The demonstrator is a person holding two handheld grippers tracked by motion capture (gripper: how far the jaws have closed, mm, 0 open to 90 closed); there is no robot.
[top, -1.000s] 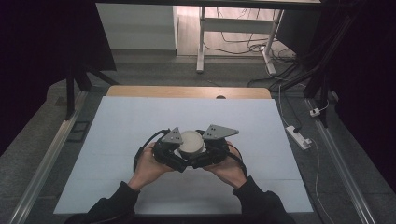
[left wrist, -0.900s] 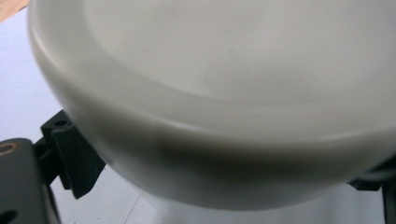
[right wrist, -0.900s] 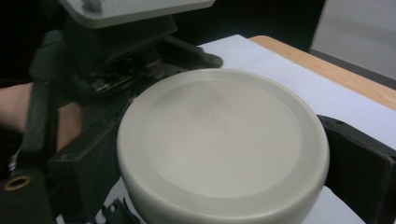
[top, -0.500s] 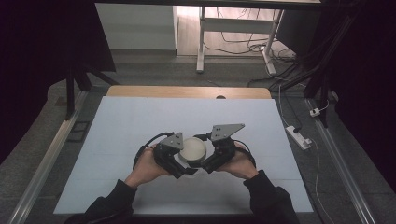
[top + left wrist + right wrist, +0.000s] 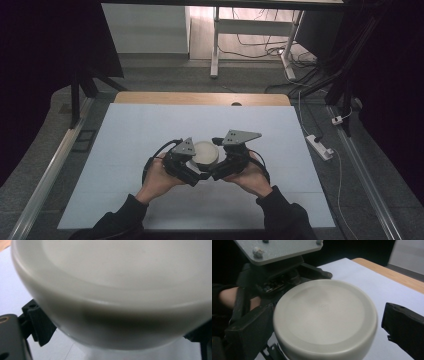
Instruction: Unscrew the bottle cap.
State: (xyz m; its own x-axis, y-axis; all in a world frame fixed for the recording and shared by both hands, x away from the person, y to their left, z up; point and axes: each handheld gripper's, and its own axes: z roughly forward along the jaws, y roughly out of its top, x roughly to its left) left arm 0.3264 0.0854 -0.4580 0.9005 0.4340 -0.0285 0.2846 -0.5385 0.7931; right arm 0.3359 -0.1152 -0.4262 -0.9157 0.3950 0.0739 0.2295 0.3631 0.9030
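My left gripper (image 5: 192, 161) has its jaws spread around the side of a white upturned bowl (image 5: 205, 152), one ribbed pad (image 5: 40, 325) sitting at the bowl's lower wall; I judge it clamped, though the contact on the far side is hidden. My right gripper (image 5: 220, 162) comes at the same bowl from the other side, jaws apart, its right jaw clearly off the rim. The bowl sits bottom-up near the middle of the pale blue table mat (image 5: 125, 145). To do this well, I should close the right jaws squarely before lifting, keeping both grips level.
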